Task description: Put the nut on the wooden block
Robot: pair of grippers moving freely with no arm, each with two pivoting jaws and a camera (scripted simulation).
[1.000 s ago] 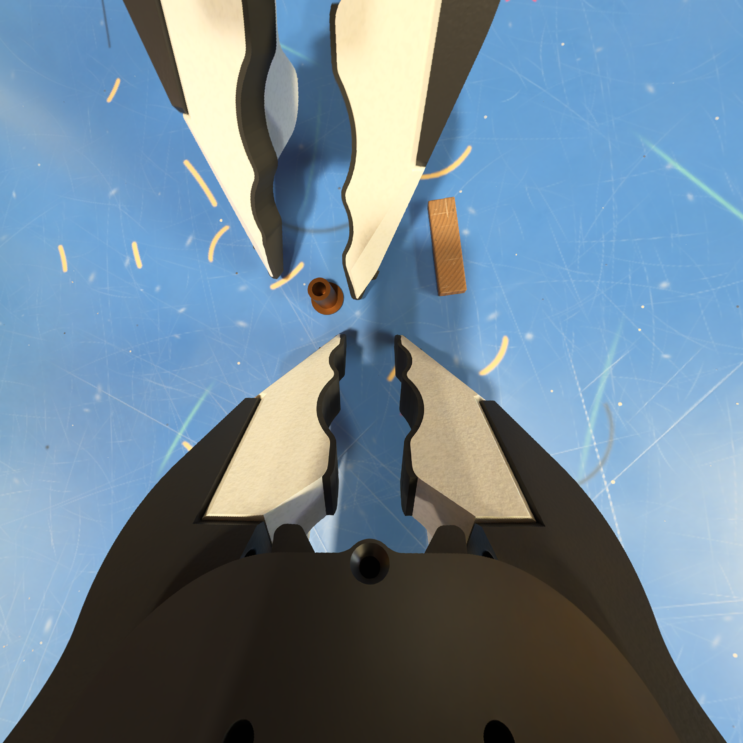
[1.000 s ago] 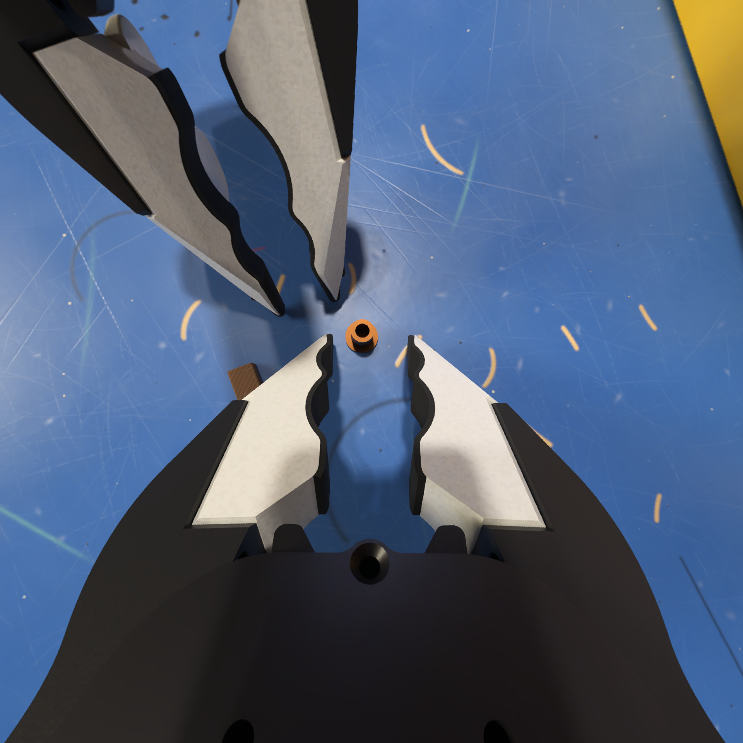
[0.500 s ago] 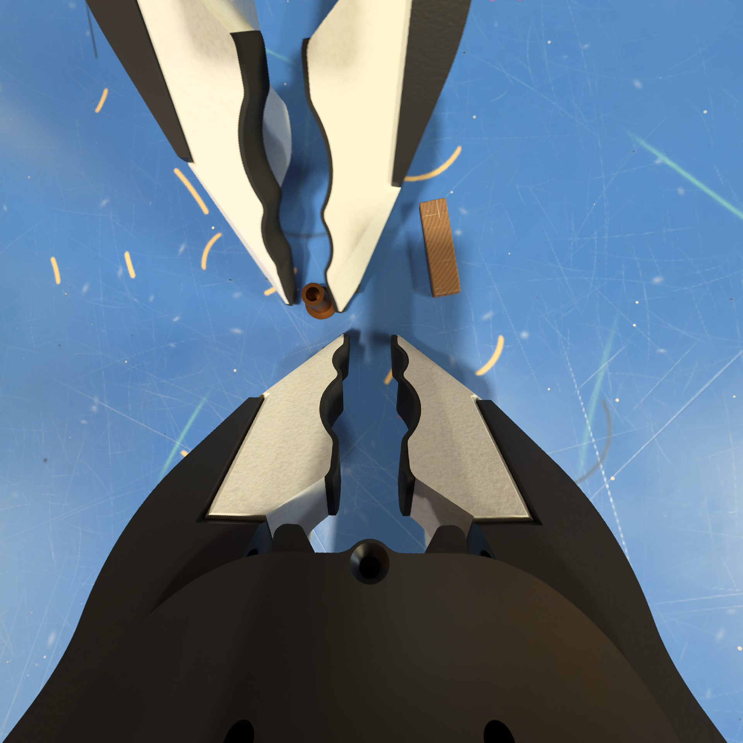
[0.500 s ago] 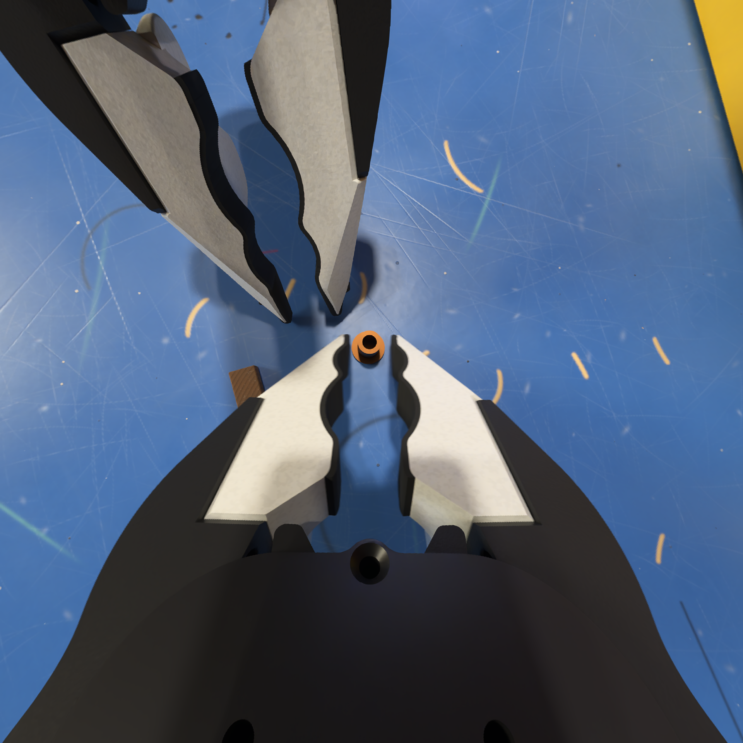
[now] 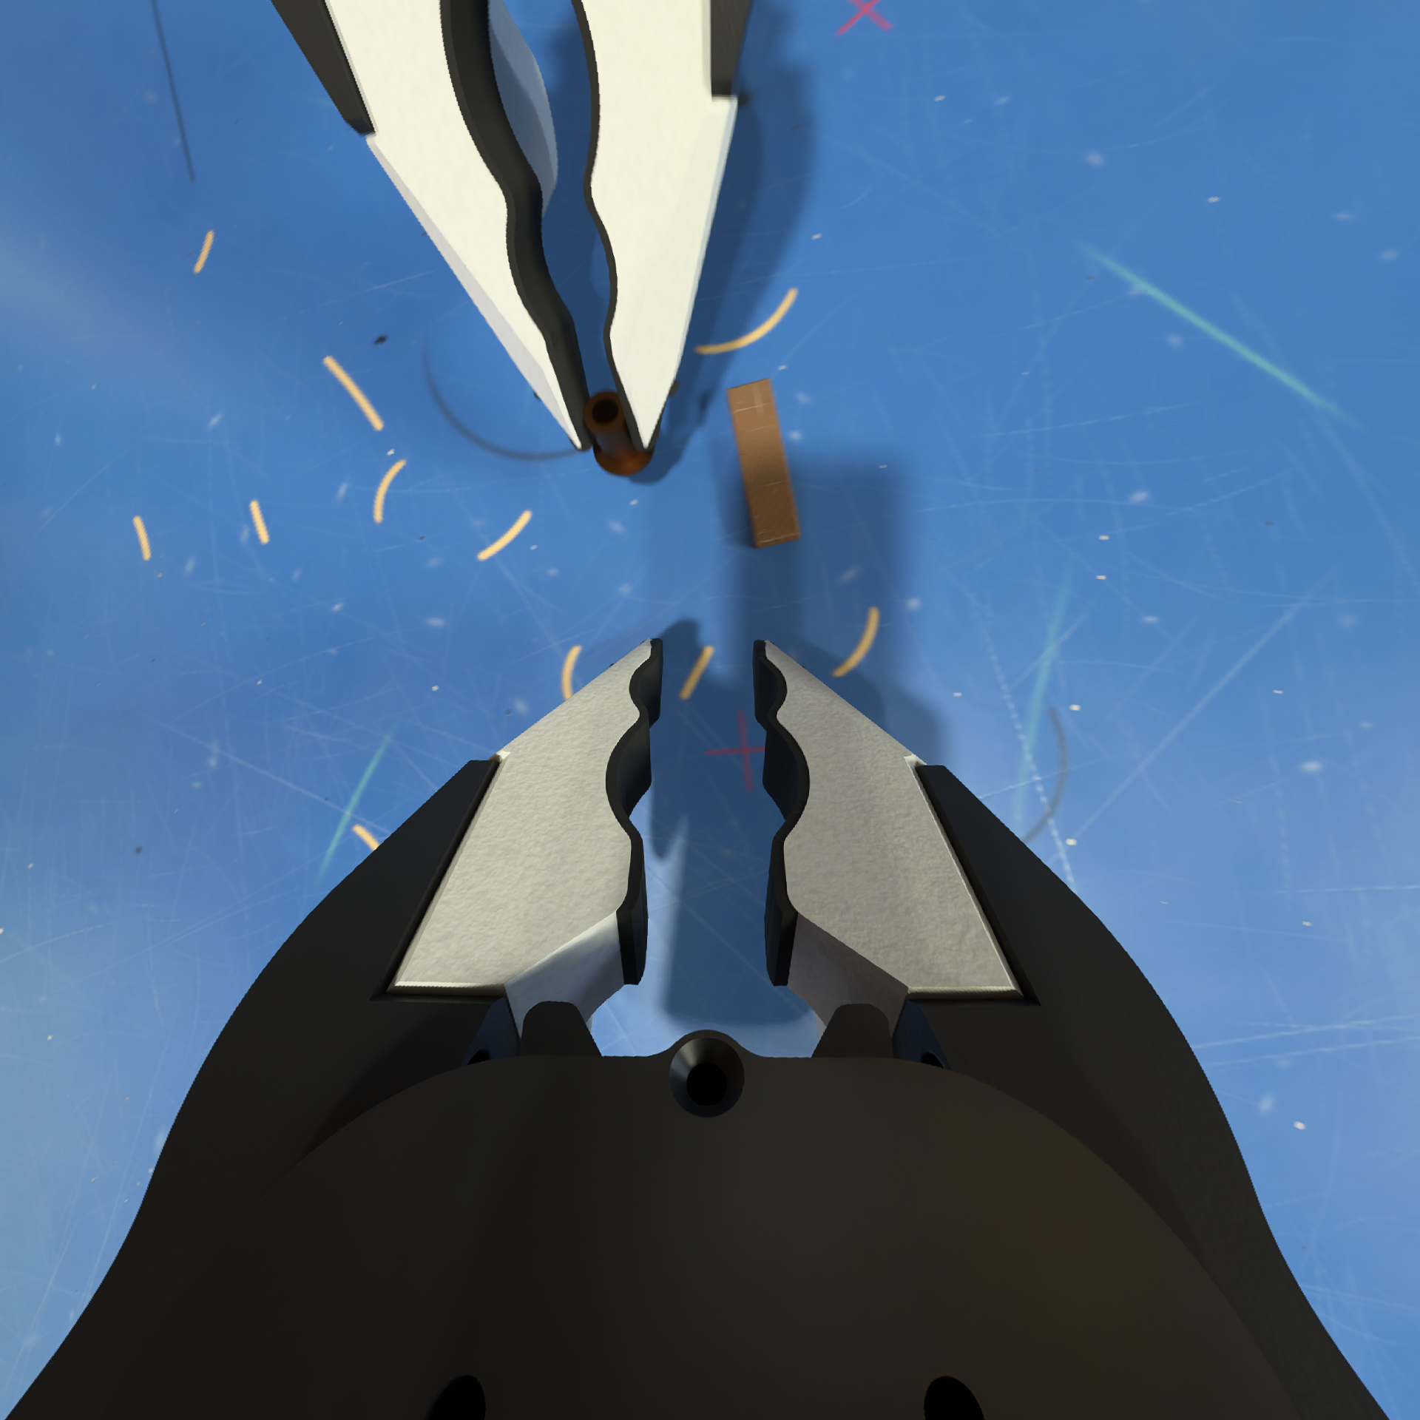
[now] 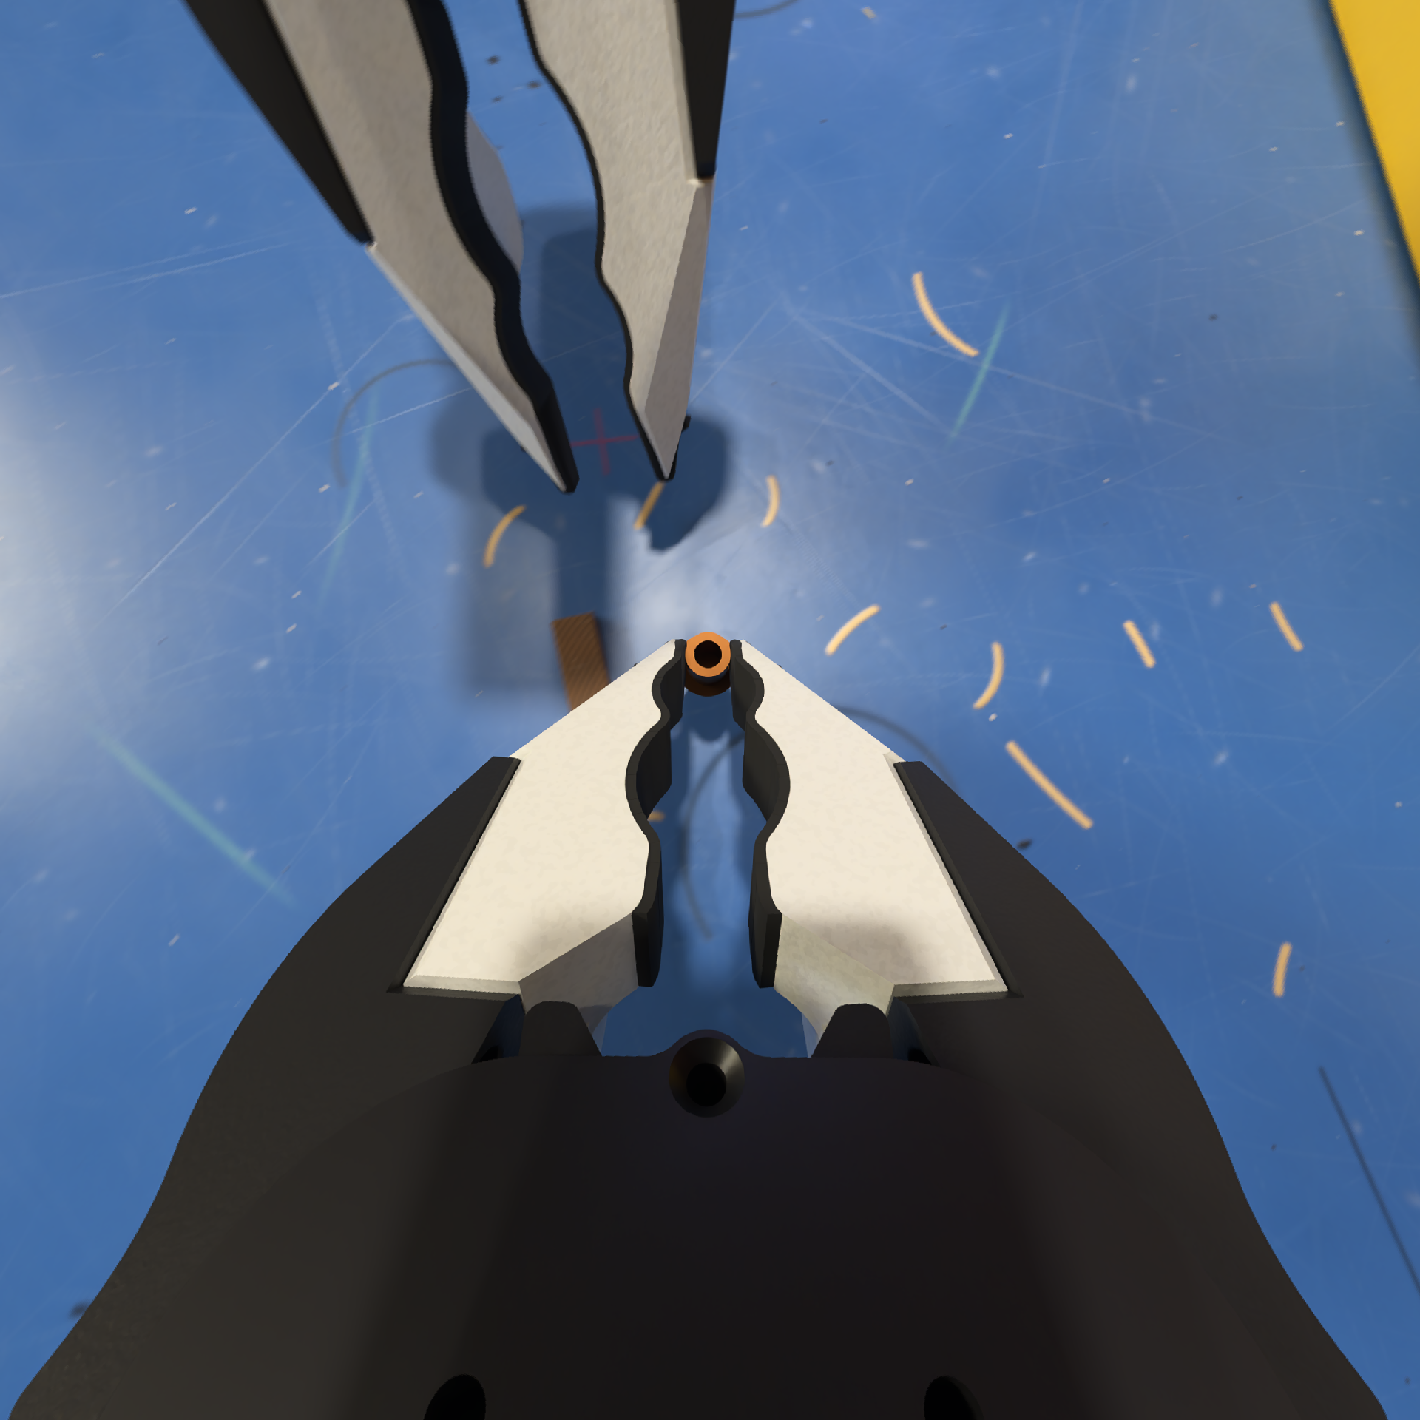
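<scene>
My right gripper (image 6: 707, 653) is shut on the small orange nut (image 6: 707, 659), pinched between its fingertips and held above the blue table. It also shows in the left wrist view (image 5: 615, 442), where the nut (image 5: 611, 438) sits between its tips. The wooden block (image 5: 763, 463) lies flat on the table just right of the held nut. In the right wrist view the block (image 6: 580, 653) is left of my fingers and partly hidden by them. My left gripper (image 5: 707, 653) is open and empty, above the table near the block, and it shows in the right wrist view (image 6: 618, 472).
The blue table (image 5: 1152, 691) is scratched and strewn with thin orange shavings (image 5: 353, 392). A yellow strip (image 6: 1383, 115) runs along the table's far right edge in the right wrist view.
My right gripper closed on the nut and lifted it off the table. My left gripper drew back and rose, so the two grippers now stand farther apart.
</scene>
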